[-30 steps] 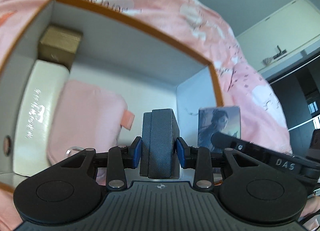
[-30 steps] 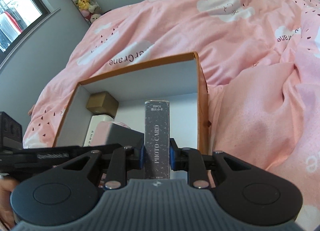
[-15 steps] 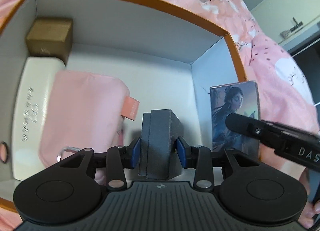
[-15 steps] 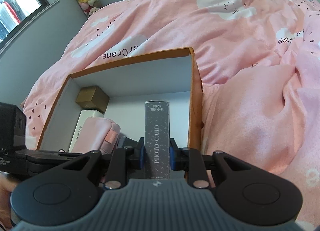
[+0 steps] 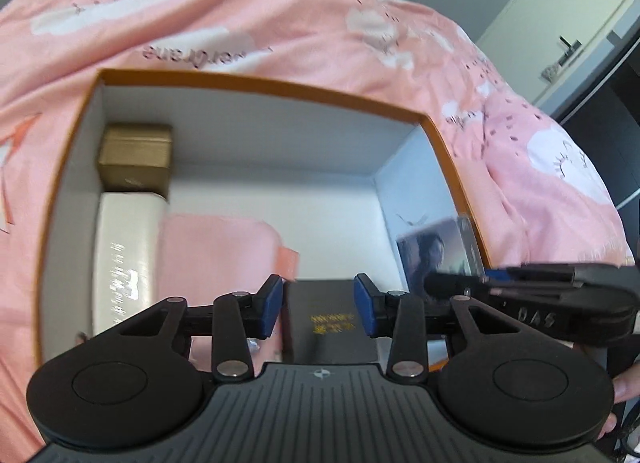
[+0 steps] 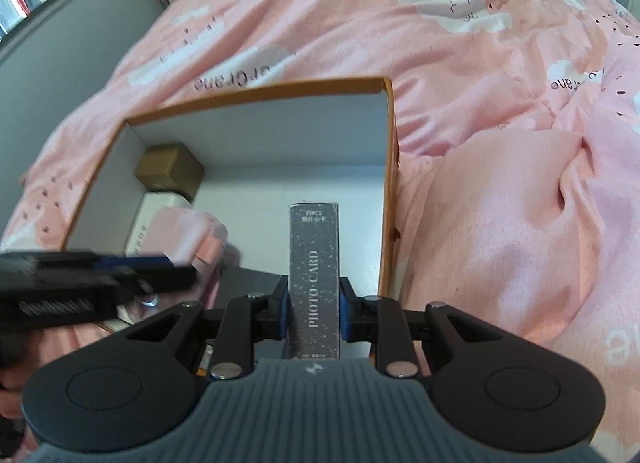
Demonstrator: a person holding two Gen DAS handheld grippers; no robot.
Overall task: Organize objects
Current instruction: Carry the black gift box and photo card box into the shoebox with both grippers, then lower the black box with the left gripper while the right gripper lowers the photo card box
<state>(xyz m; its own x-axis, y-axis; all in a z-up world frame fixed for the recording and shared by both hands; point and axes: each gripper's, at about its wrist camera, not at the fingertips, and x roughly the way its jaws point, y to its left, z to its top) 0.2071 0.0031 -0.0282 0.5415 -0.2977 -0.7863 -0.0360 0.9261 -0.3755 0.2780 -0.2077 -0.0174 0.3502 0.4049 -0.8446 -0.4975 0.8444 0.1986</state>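
Note:
An orange-rimmed white box [image 5: 444, 151] lies on the bed. My left gripper [image 5: 318, 305] is open above the box's near part. A dark grey box [image 5: 330, 321] with gold print lies flat inside, below the spread jaws. My right gripper [image 6: 314, 311] is shut on a grey photo card box [image 6: 315, 275], held upright over the box's right side [image 6: 386, 167]. The card box also shows in the left wrist view [image 5: 436, 251], next to the right wall.
Inside the box sit a gold cube box [image 5: 136, 155], a long white box [image 5: 126, 259] and a pink pouch [image 5: 218, 263]. A pink cloud-print duvet [image 6: 500, 183] surrounds the box. A wardrobe [image 5: 568, 39] stands at the far right.
My left gripper has opened and let go of the dark grey box, which now lies flat in the orange box. The left gripper has pulled back. The right gripper still holds the card box.

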